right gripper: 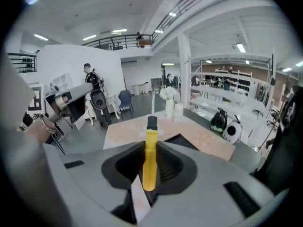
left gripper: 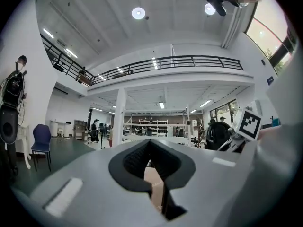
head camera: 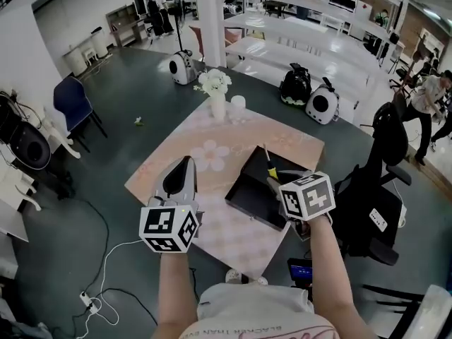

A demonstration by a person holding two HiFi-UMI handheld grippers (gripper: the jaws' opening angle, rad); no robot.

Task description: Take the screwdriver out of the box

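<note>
My right gripper [head camera: 272,180] is shut on a screwdriver [head camera: 268,167] with a yellow handle, held above the open black box [head camera: 248,195] on the pink flowered tablecloth [head camera: 212,154]. In the right gripper view the yellow handle [right gripper: 150,161] sits clamped between the pads of the right gripper [right gripper: 150,148], with the black collar and thin shaft pointing away; the box [right gripper: 183,140] lies below. My left gripper [head camera: 183,167] hovers over the cloth to the left of the box. In the left gripper view the left gripper [left gripper: 150,144] has its pads together and holds nothing.
A vase of white flowers [head camera: 214,90] and a white cup [head camera: 238,104] stand at the table's far end. A black office chair [head camera: 374,214] is close on the right, a blue chair [head camera: 70,101] at the left. Cables and a power strip [head camera: 88,301] lie on the floor.
</note>
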